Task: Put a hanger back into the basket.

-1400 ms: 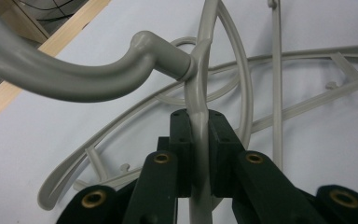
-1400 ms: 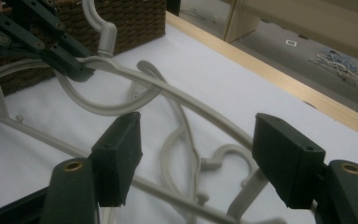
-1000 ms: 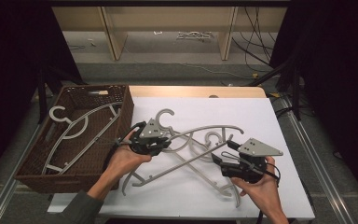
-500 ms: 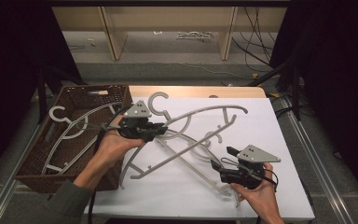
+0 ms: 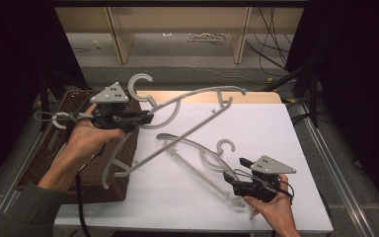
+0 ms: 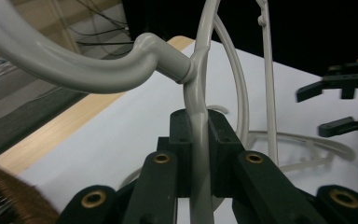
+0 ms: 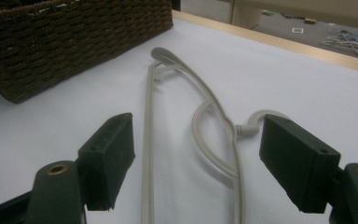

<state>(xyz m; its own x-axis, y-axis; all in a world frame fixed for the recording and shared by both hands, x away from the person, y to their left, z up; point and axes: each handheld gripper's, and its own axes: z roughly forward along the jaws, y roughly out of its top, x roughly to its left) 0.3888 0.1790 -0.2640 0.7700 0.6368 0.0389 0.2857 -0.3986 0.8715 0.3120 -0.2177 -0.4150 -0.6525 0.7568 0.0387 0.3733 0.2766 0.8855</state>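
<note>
Spreading across the middle of the high view is the white rectangular tabletop sheet (image 5: 276, 133), and the dark brown woven wicker basket (image 5: 44, 163) is sitting at its left edge, partly under your left arm. You are holding a grey plastic clothes hanger (image 5: 197, 111) up off the table at the upper left of centre, its hook curling upward and its long bar slanting down toward the basket's near corner. A second grey plastic hanger (image 5: 197, 158) is lying flat on the white sheet at lower centre, its hook pointing toward the right. Inside the basket, another grey hanger's hook (image 5: 59, 118) is showing at the far left.

Your left gripper (image 5: 145, 117) is reaching in from the left, and its jaws are pinching the lifted hanger's arm just below the neck; in the left gripper view the pads (image 6: 182, 140) are pressing on both sides of the grey rod. Your right gripper (image 5: 229, 170) is staying low at the lower right, just beside the lying hanger's hook, with its jaws spread and nothing between the pads; in the right gripper view that hanger (image 7: 191, 121) is stretching away on the sheet between them.
</note>
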